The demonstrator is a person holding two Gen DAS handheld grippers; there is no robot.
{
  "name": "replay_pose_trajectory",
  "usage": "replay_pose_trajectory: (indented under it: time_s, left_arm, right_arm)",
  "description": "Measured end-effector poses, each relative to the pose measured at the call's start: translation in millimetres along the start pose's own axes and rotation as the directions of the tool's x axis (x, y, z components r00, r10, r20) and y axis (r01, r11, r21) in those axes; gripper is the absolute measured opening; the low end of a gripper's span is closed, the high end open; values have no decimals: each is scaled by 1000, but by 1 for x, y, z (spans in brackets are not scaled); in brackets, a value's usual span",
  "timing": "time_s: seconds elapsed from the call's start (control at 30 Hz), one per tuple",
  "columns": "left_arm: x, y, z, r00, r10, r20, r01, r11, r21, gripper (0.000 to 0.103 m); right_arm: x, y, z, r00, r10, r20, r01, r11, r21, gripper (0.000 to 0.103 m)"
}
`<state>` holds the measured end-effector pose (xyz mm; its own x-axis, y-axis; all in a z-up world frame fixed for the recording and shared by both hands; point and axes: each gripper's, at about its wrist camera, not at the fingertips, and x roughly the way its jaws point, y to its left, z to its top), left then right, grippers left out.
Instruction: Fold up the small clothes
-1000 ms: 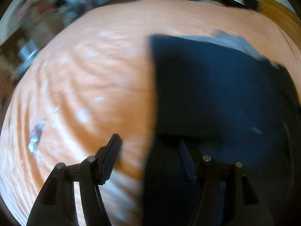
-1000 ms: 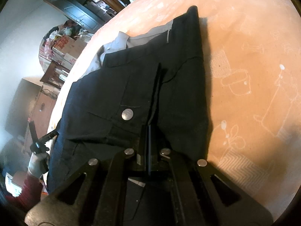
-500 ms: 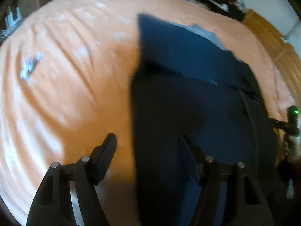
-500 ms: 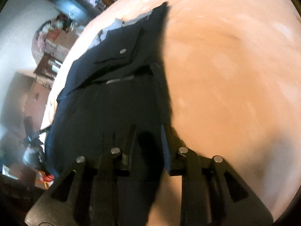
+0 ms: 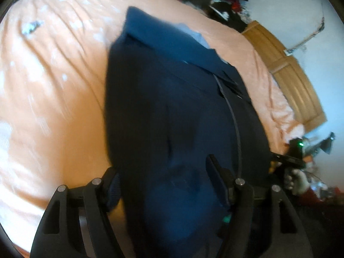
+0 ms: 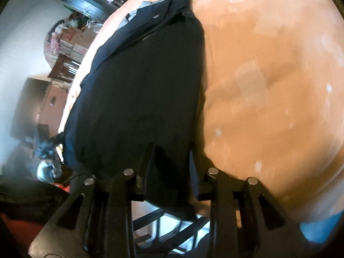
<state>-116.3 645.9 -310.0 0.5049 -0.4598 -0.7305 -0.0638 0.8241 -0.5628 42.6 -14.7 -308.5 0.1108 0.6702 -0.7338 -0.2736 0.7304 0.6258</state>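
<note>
Dark navy shorts (image 5: pixel 172 111) lie flat on the orange bedsheet (image 5: pixel 53 90), long axis running away from both cameras. Far end shows a folded-back waistband with a strip of grey lining (image 5: pixel 191 32) and, in the right wrist view, a metal button (image 6: pixel 155 16).

Left gripper (image 5: pixel 163 178): fingers spread wide, near hem of the shorts sitting in the gap between them. Right finger pad (image 5: pixel 217 178) shows over the cloth; left one is partly hidden behind the fabric edge. Not pinching anything.

Right gripper (image 6: pixel 171 167): also spread, a flap of the shorts' near edge hanging down between the fingers. Cannot tell if the cloth touches either pad (image 6: pixel 192 172). No pinch.

Each gripper shows up at the edge of the other's view, held in a white-gloved hand: right one at far right of the left view (image 5: pixel 294 150), left one at far left of the right view (image 6: pixel 46 148). Both just off the near corners of the shorts.

Background: wooden headboard (image 5: pixel 294 81) at the bed's far right in the left view, cardboard boxes (image 6: pixel 73 40) and clutter past the bed in the right view. Both views have motion blur.
</note>
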Motion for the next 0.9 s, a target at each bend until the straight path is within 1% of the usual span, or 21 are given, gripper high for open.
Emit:
replay_pose_trajectory:
  time_s: [0.1,0.13,0.23,0.27,0.33,0.4,0.43,0.47,0.5,0.53,0.57,0.6,0.63,0.67,0.7,0.73,0.8,0.83,0.9]
  left_arm:
    - [-2,-5,-15,998,-68,-16,68,998,-7,71]
    - [-4,-5,-17,995,-99,-21,99,995,-18,71]
    - [-4,-3,-22,988,-155,-11,154,987,-43,71]
    - [-5,-2,-24,987,-162,-5,161,986,-47,71]
    - [-5,-2,-24,987,-163,1,163,985,-55,70]
    - [0,-2,-23,990,-141,-9,140,989,-50,65]
    - [2,-2,-22,990,-139,-14,138,989,-51,65]
    - [2,-2,-20,990,-143,-13,142,988,-56,62]
    - [3,-3,-18,989,-148,-13,147,987,-62,57]
    - [2,-5,-16,987,-163,-4,163,984,-71,50]
    - [2,-8,-15,981,-191,10,191,978,-85,25]
    - [0,-11,-14,979,-203,23,204,975,-87,12]
    - [-2,-15,-13,977,-209,37,212,974,-84,11]
    - [-3,-16,-13,976,-216,42,219,972,-83,11]
    - [-2,-16,-14,976,-215,34,217,973,-81,11]
    - [3,-13,-15,977,-213,16,214,973,-87,11]
    - [20,-3,-21,975,-219,-29,213,968,-132,13]
    - [24,-2,-24,976,-217,-31,211,968,-139,13]
    - [20,-4,-26,975,-224,-6,220,964,-149,12]
  right_arm:
    - [3,5,0,1000,13,-21,-13,1000,-14,32]
    - [4,6,1,999,25,-28,-26,1000,-18,36]
    - [9,6,4,995,89,-37,-88,996,24,43]
    - [9,7,4,994,103,-37,-102,994,37,45]
    - [10,6,2,993,110,-43,-108,993,38,46]
    - [14,5,-1,994,98,-51,-97,995,28,46]
    - [16,5,-1,994,93,-53,-92,995,25,45]
    - [18,6,0,995,81,-52,-81,997,17,42]
    - [19,8,1,996,70,-51,-70,998,7,37]
    - [17,11,1,998,53,-44,-53,999,-2,21]
    - [13,12,0,996,82,-33,-82,997,8,13]
    - [7,11,-2,994,110,-17,-110,994,18,9]
    - [2,9,-3,989,148,9,-148,988,36,9]
    - [1,6,-4,988,155,14,-156,986,54,11]
    - [4,3,-4,989,145,6,-145,987,62,14]
    - [14,0,-6,993,118,-30,-116,991,73,20]
    - [20,-1,-7,993,113,-43,-110,991,71,21]
    - [19,-1,-7,993,110,-46,-107,992,68,21]
    - [15,6,-10,994,80,-70,-78,996,37,21]
